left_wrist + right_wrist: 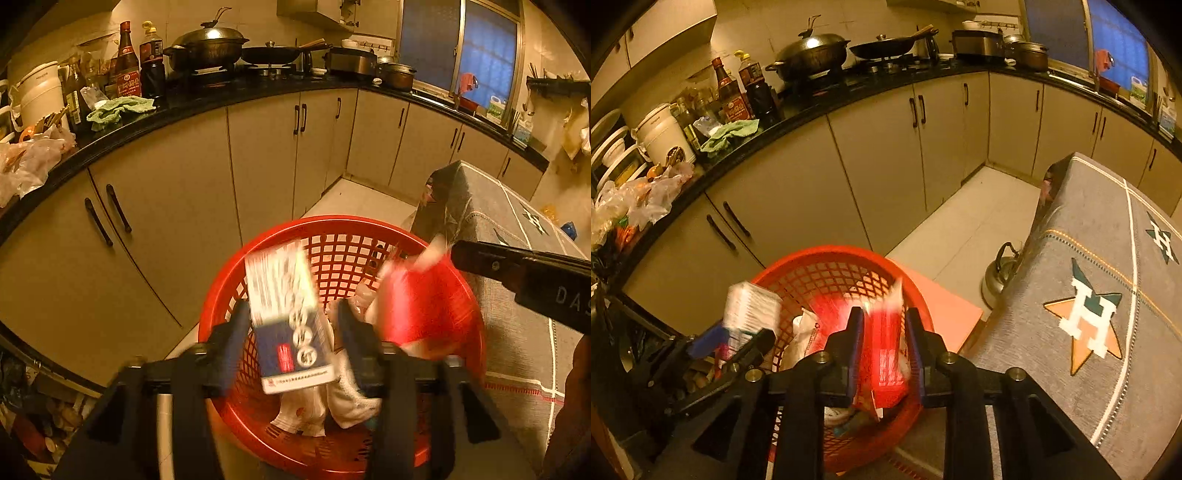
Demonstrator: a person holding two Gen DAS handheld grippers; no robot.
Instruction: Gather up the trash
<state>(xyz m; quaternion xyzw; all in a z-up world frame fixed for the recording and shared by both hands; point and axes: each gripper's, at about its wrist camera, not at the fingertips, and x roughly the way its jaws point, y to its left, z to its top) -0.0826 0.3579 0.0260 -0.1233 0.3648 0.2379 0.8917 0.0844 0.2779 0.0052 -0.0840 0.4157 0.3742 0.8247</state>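
Observation:
A red mesh basket (pixel 332 229) stands on the floor below both grippers and holds white crumpled wrappers (pixel 343 398). My left gripper (pixel 291 332) is over it, jaws apart, with a blurred blue and white carton (pixel 288 317) loose between the fingers and not pressed by the pads. In the right wrist view the same carton (pixel 750 306) shows at the left over the basket rim (pixel 820 254). My right gripper (pixel 884 325) is open too. A blurred red wrapper (pixel 886 354) hangs between its fingers with gaps on both sides, above the basket.
Beige cabinets (pixel 166 206) under a black counter with bottles, a wok and plastic bags curve behind the basket. A grey cloth-covered table (pixel 1089 258) is at the right, with a metal kettle (pixel 997 277) on the floor beside it. An orange board (pixel 945 310) lies under the basket.

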